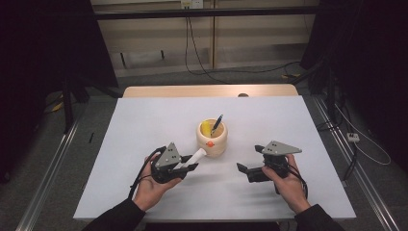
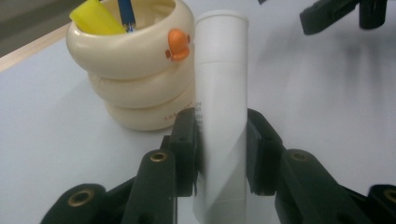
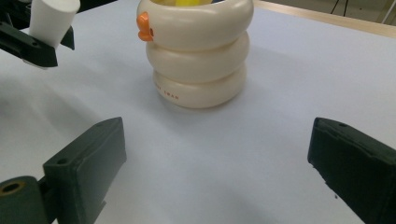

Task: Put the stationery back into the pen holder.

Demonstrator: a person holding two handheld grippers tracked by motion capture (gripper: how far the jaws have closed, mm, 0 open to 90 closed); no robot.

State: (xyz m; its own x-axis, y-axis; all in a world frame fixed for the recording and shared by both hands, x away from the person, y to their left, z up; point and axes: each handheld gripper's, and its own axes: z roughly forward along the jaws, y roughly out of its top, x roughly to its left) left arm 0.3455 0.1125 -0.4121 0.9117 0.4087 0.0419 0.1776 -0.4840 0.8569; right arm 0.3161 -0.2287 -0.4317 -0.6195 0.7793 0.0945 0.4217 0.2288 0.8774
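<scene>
Our left gripper (image 2: 219, 154) is clamped on the white tube (image 2: 220, 93), its long axis running straight out beyond the jaws toward the duck-shaped holder (image 2: 135, 70) just ahead, while our right gripper (image 3: 215, 172) gapes empty.

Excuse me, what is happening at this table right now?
A person holds a gripper in each hand. The left gripper is shut on a white tube, close beside a cream duck-shaped holder on the white table. The holder already contains a pen and something yellow. The right gripper has its jaws wide open, with nothing between them.
</scene>
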